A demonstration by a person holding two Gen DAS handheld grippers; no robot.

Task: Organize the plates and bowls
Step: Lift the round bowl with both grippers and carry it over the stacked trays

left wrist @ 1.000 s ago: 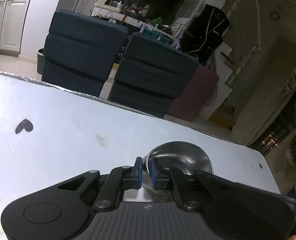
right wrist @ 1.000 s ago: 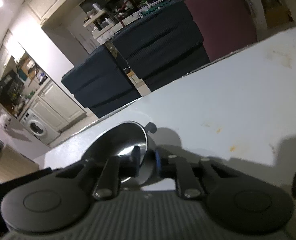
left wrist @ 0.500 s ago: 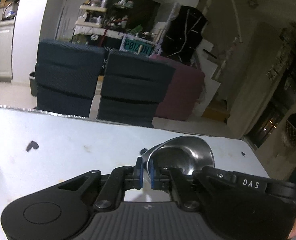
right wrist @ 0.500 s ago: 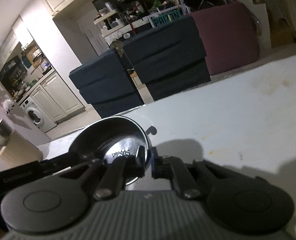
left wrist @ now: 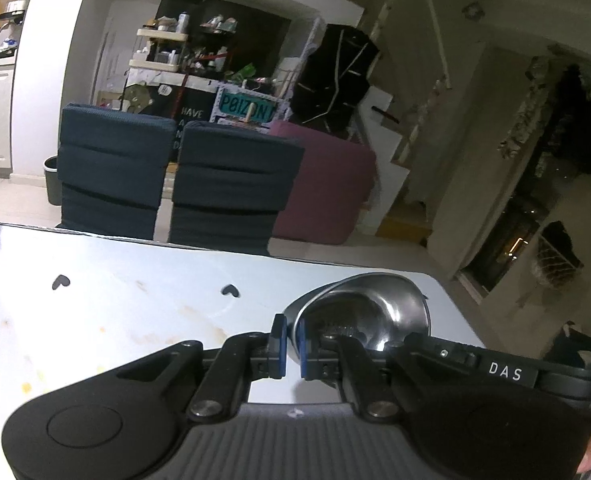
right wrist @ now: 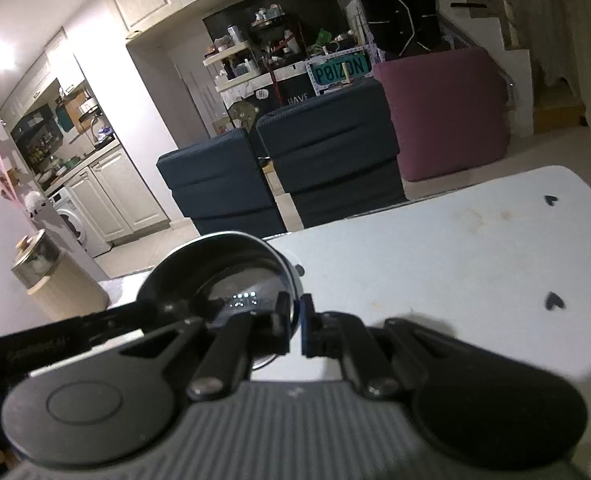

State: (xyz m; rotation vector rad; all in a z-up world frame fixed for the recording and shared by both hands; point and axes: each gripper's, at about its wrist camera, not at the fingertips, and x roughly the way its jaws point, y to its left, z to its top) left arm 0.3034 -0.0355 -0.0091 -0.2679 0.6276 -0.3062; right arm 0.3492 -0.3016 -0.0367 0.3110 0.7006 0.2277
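Observation:
A shiny steel bowl (left wrist: 379, 312) hangs above the white table (left wrist: 135, 304), held from both sides. My left gripper (left wrist: 291, 346) is shut on the bowl's left rim, the thin edge pinched between its blue pads. In the right wrist view the same bowl (right wrist: 219, 276) sits left of centre, and my right gripper (right wrist: 295, 328) is shut on its right rim. Each view shows the other tool's black body: the right one (left wrist: 503, 372) and the left one (right wrist: 55, 344). The bowl's underside is hidden.
Small black heart marks (left wrist: 60, 281) and faint stains dot the tabletop (right wrist: 435, 260). Beyond the far table edge stand two dark blue chairs (left wrist: 231, 188) and a maroon seat (left wrist: 327, 188). A kitchen with white cabinets (right wrist: 107, 196) lies at the left.
Both grippers have risen with the bowl, which has come off the table. The right jaws closed fully on the rim. More of the tabletop and room shows below and beyond.

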